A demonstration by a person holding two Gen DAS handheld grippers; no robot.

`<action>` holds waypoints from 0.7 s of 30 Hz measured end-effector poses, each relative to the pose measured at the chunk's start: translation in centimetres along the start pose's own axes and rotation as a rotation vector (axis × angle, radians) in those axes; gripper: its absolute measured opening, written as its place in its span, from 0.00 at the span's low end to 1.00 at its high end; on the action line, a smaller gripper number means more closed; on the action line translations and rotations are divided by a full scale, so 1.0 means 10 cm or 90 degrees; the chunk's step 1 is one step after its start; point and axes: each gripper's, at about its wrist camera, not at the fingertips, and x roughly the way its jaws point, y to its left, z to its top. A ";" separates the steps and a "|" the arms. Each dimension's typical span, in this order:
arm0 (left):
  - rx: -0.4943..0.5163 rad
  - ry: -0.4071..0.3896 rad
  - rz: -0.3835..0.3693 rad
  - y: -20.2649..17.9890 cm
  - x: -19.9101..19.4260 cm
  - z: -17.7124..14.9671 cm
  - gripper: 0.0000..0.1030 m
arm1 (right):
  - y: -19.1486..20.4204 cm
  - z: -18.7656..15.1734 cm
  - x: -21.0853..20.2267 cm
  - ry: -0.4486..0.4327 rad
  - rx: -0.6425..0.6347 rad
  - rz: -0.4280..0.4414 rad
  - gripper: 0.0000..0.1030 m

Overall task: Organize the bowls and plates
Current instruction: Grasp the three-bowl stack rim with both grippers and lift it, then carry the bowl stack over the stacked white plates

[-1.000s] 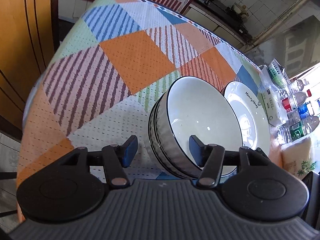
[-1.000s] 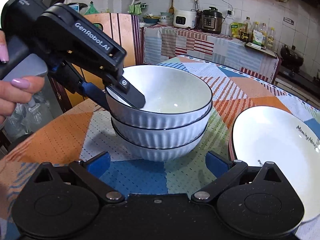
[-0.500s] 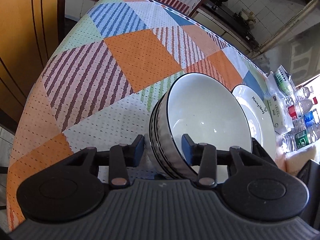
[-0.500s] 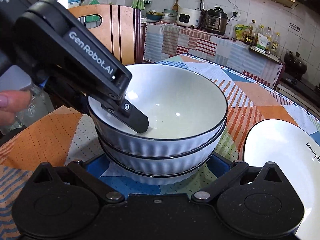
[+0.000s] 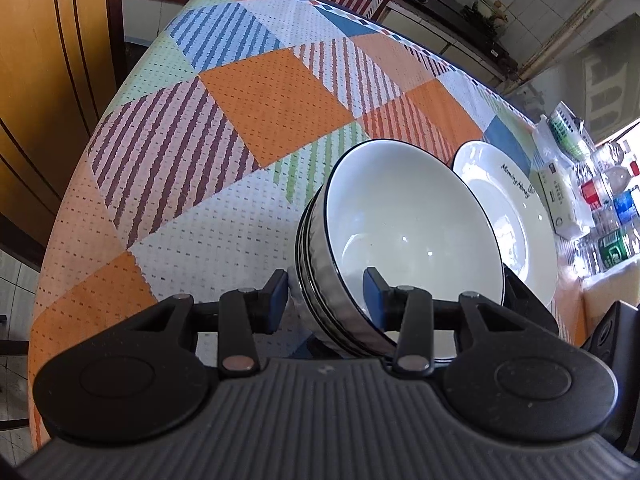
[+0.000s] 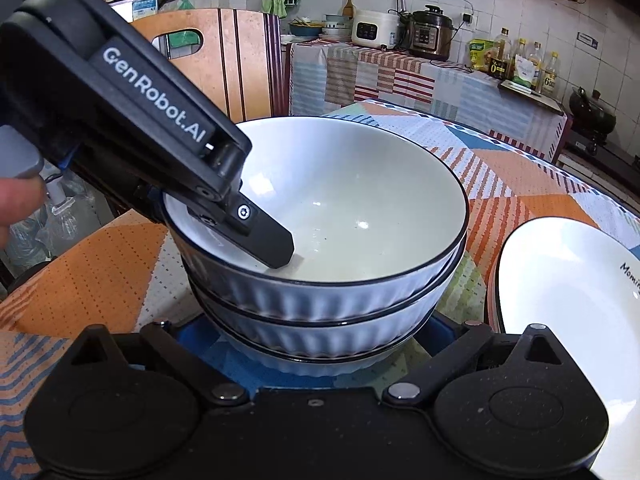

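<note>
The left gripper (image 5: 326, 296) clamps the near wall of the stack of white ribbed bowls (image 5: 400, 236), one finger inside, one outside. At two o'clock from the stack lies a white plate (image 5: 516, 208) on the patterned tablecloth (image 5: 256, 92).

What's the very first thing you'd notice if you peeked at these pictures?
The stack of white bowls in the middle of the colourful patchwork tablecloth, probably. The left gripper pinches the stack's rim, one finger inside the top bowl. The right gripper's fingers stand either side of the stack's base, and a white plate with writing lies beside it.
</note>
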 end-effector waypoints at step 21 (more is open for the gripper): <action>0.140 -0.045 0.001 -1.00 -0.60 -0.14 0.38 | -0.19 -0.05 -0.89 -0.090 0.018 -0.042 0.98</action>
